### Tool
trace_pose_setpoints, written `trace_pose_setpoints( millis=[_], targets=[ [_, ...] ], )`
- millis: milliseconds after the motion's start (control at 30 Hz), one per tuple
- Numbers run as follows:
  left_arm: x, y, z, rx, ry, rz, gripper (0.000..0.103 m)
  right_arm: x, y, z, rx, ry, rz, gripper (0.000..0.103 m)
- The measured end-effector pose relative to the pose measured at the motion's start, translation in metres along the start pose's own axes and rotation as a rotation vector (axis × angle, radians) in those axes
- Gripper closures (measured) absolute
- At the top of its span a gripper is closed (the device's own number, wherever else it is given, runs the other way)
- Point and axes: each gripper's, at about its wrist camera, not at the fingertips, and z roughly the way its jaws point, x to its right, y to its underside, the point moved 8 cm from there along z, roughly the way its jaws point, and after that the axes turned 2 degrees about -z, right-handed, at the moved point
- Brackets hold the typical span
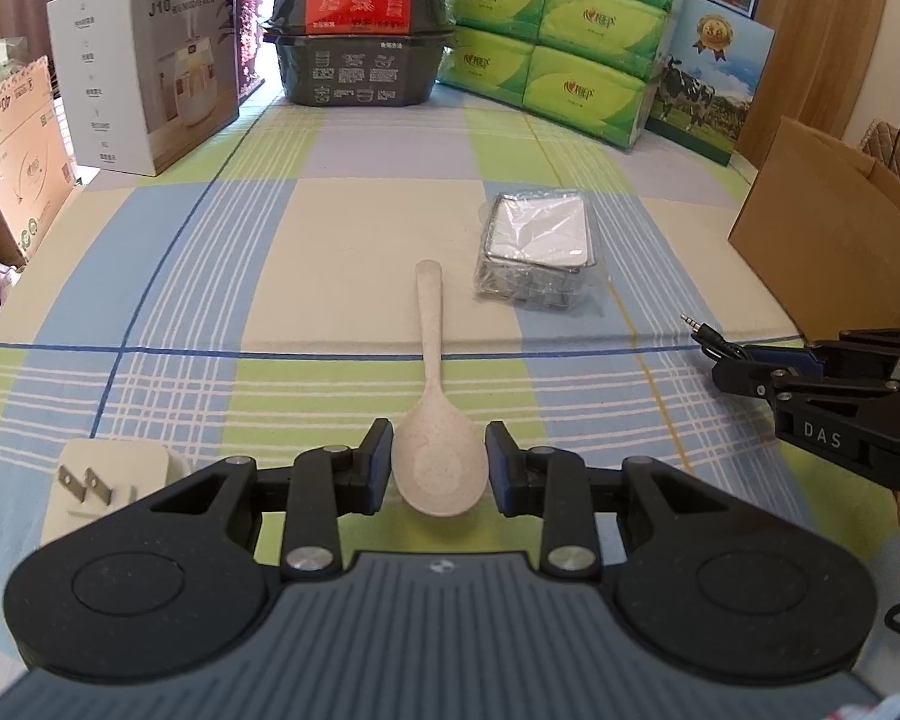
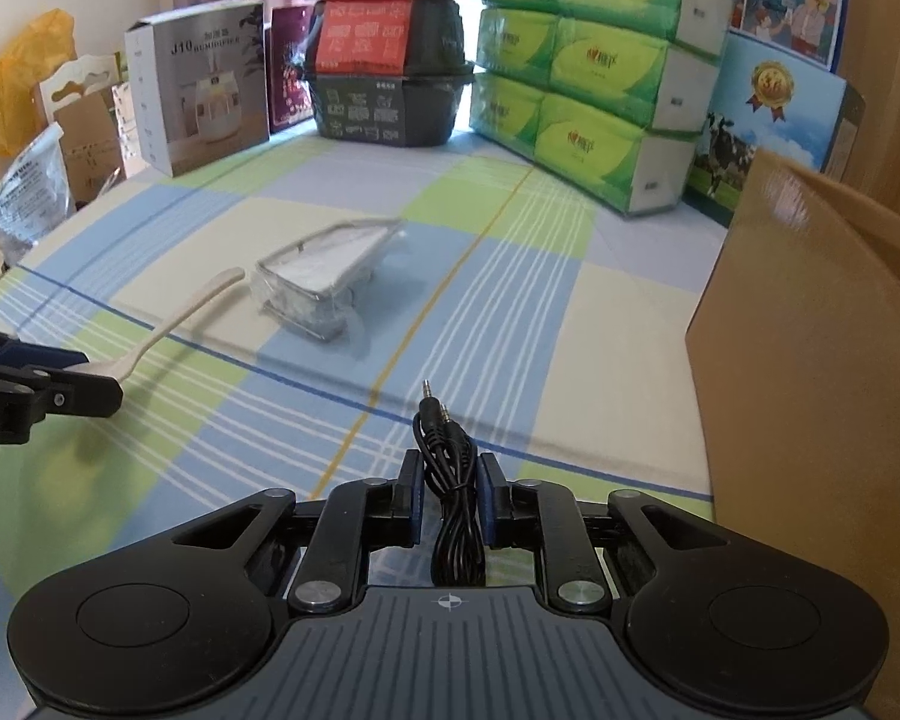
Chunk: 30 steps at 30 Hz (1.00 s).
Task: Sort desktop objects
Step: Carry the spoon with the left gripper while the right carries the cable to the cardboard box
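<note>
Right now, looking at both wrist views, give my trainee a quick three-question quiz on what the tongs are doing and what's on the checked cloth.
1. True or false: the right tongs are shut on a coiled black audio cable.
2. Which part of the beige spoon lies between the fingers of the left tongs: A the handle tip, B the bowl, C nothing?
3. Fill in: the white object on the cloth just left of the left tongs is a ____.

Key: 1 true. 2 B; the fingers flank the bowl with a small gap on each side, not yet clamped. 3 plug adapter, prongs facing up.
</note>
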Motion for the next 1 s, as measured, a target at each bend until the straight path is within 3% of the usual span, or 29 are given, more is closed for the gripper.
trace_pose_setpoints(
  millis=[267, 500, 1000],
  targets=[
    [0.014, -0.002, -0.032, 0.053, -0.008, 0.037, 0.075, -0.019, 0.001, -0.041, 0.027, -0.015, 0.034, 0.089],
    [0.038, 0.012, -0.066, 0.077, -0.018, 0.053, 0.075, -0.022, 0.015, -0.09, 0.055, -0.001, 0.14, 0.089],
    [0.074, 0.048, -0.145, 0.076, 0.001, -0.017, 0.075, -0.03, 0.024, -0.182, 0.1, 0.007, 0.179, 0.089]
  ],
)
